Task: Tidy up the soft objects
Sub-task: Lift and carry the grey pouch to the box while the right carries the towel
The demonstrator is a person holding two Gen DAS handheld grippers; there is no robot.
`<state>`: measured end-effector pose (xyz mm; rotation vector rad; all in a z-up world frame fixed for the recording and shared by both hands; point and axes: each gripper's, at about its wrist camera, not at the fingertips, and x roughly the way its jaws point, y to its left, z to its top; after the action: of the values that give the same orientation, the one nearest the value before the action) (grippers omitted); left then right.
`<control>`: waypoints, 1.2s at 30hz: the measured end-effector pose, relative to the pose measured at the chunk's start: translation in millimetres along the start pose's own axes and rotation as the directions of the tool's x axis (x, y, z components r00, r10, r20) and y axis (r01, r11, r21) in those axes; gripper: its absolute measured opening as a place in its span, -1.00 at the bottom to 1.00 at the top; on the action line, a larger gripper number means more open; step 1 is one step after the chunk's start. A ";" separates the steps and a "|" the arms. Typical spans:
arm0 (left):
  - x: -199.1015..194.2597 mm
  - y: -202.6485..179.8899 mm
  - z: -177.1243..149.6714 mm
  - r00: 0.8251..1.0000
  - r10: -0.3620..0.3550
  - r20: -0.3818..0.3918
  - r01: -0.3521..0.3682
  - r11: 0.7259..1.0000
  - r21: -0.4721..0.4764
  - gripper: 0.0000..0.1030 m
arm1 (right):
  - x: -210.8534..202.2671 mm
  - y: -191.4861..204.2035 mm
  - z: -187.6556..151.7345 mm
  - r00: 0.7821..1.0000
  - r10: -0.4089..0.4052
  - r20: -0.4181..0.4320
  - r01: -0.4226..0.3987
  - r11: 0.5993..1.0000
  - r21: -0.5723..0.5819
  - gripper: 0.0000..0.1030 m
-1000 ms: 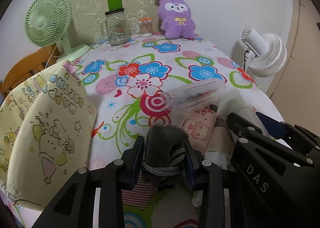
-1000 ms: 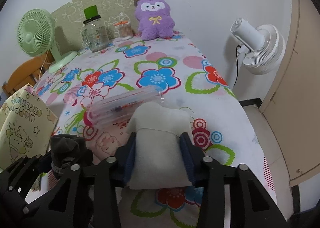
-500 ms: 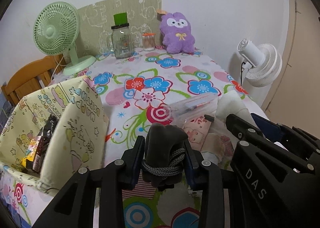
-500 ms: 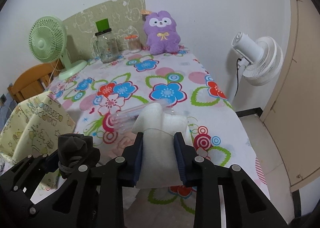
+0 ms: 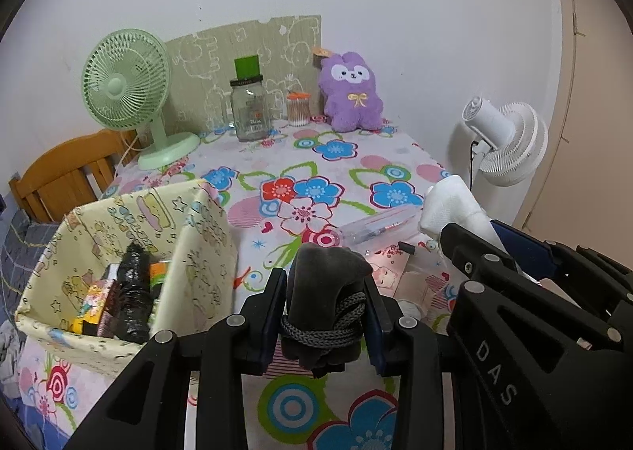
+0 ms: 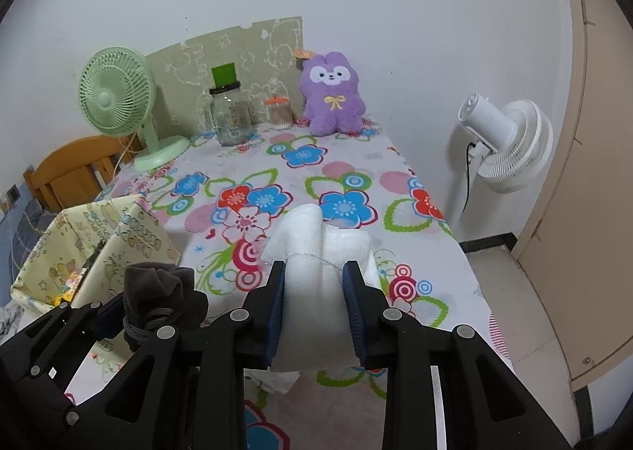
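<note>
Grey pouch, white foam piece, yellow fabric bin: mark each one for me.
Grey pouch [image 5: 322,292]: left wrist view, its body above the cord.
White foam piece [image 6: 316,248]: right wrist view, its upper front face.
Yellow fabric bin [image 5: 201,252]: left wrist view, its right outer wall.

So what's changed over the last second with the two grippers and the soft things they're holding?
Both grippers have lifted up and back from the table. The left gripper has risen enough to show inside the yellow fabric basket. The right gripper has squeezed the white foam narrower. Unchanged: the left is still clamped on the grey pouch, and the purple plush and clear pencil case haven't moved.
</note>
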<state>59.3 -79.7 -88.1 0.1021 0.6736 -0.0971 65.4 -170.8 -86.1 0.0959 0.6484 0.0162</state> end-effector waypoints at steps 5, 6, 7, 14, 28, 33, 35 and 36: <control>-12.7 5.6 0.4 1.000 -0.007 0.015 0.007 1.000 0.002 -0.29 | -12.8 6.8 1.7 1.000 0.004 0.015 -0.004 1.000 -0.009 -0.38; -15.8 6.9 0.7 1.000 -0.005 0.022 0.004 1.000 0.005 -0.29 | -14.3 7.9 2.0 1.000 0.003 0.018 -0.003 1.000 -0.011 -0.38; -19.1 7.8 1.1 1.000 -0.003 0.028 0.003 1.000 0.007 -0.29 | -17.3 9.4 2.4 1.000 0.002 0.023 -0.002 1.000 -0.014 -0.38; -40.5 16.1 5.7 0.998 0.001 0.062 -0.002 1.000 0.015 -0.29 | -38.9 23.3 8.2 0.998 0.005 0.061 -0.003 1.000 -0.031 -0.38; -70.9 37.8 16.3 0.994 -0.005 0.109 0.002 1.000 0.022 -0.29 | -68.4 50.9 20.7 0.995 0.014 0.099 -0.009 0.999 -0.053 -0.39; -76.5 47.2 18.0 0.993 0.006 0.118 -0.008 1.000 0.021 -0.29 | -71.5 61.1 25.1 0.994 0.026 0.101 -0.020 0.998 -0.060 -0.39; -77.4 51.6 19.0 0.993 0.012 0.120 -0.015 1.000 0.020 -0.29 | -71.6 65.6 26.4 0.994 0.034 0.100 -0.027 0.998 -0.062 -0.39; -77.6 53.7 19.3 0.993 0.016 0.119 -0.018 1.000 0.017 -0.29 | -71.5 67.6 27.0 0.994 0.038 0.099 -0.031 0.997 -0.064 -0.39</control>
<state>17.4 -24.5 -21.2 0.1188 0.5525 -0.0925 25.7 -109.0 -15.2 0.0470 0.5451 0.0645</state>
